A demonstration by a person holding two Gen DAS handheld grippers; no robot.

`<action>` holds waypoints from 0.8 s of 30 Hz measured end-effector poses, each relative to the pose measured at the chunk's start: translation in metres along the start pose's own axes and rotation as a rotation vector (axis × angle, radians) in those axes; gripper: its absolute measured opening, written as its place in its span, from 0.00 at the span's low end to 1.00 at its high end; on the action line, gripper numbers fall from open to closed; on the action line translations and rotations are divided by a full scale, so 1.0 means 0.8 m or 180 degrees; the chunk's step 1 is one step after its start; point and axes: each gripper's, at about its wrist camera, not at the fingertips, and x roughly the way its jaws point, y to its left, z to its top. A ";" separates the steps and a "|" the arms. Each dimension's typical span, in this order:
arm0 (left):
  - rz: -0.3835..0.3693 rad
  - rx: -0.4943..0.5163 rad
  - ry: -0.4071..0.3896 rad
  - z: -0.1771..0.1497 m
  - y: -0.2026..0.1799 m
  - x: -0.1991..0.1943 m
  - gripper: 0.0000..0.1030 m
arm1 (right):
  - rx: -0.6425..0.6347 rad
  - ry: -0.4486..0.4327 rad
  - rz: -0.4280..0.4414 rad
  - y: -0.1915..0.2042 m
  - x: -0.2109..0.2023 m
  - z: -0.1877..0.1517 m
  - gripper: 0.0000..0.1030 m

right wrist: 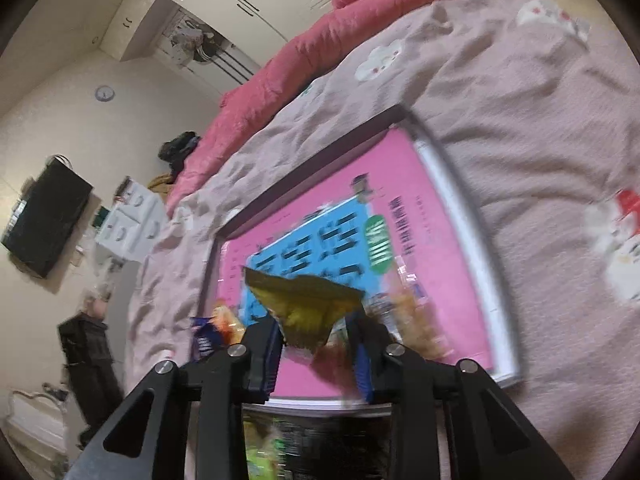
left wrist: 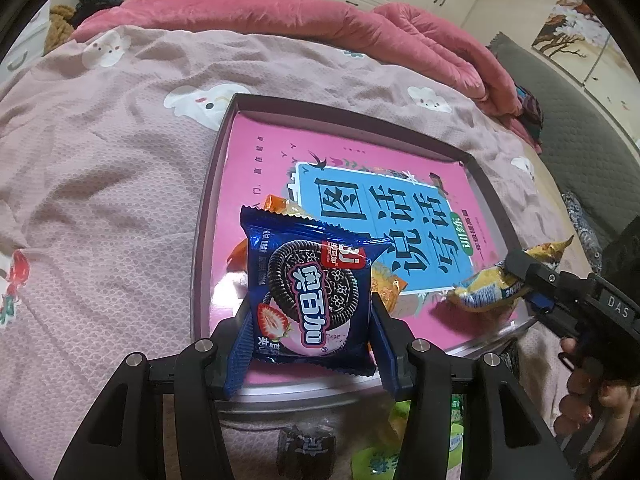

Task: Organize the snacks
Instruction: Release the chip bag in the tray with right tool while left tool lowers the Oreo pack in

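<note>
My left gripper [left wrist: 308, 336] is shut on a blue cookie packet [left wrist: 310, 288] and holds it over the near left part of a shallow box [left wrist: 208, 216] with a pink printed bottom. Orange snack packets [left wrist: 384, 288] lie in the box behind the packet. My right gripper [left wrist: 520, 280] comes in from the right, shut on a yellow snack packet [left wrist: 484, 286] over the box's near right corner. In the blurred right wrist view the right gripper [right wrist: 314, 340] holds that yellow packet [right wrist: 304, 308] above the box [right wrist: 480, 264].
The box lies on a bed with a pink patterned sheet [left wrist: 100, 184] and a rolled pink quilt [left wrist: 280, 12] behind. Green packets [left wrist: 380, 460] and a dark packet [left wrist: 306, 452] lie in front of the box's near edge. A grey headboard [left wrist: 568, 120] is at right.
</note>
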 end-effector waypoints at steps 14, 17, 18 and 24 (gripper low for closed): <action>-0.0016 -0.0012 0.0001 0.000 0.000 0.000 0.52 | 0.0041 -0.0063 -0.0202 -0.004 -0.009 0.006 0.30; -0.0017 -0.0027 -0.0001 -0.001 0.001 -0.002 0.52 | 0.0090 -0.0102 -0.0256 -0.013 -0.015 0.008 0.33; -0.0017 -0.0035 -0.0004 -0.001 0.002 -0.003 0.52 | 0.0105 -0.0107 -0.0253 -0.016 -0.018 0.009 0.33; -0.0018 -0.0087 -0.0061 -0.002 0.008 -0.015 0.54 | -0.0103 -0.0128 -0.0222 -0.005 -0.041 0.004 0.37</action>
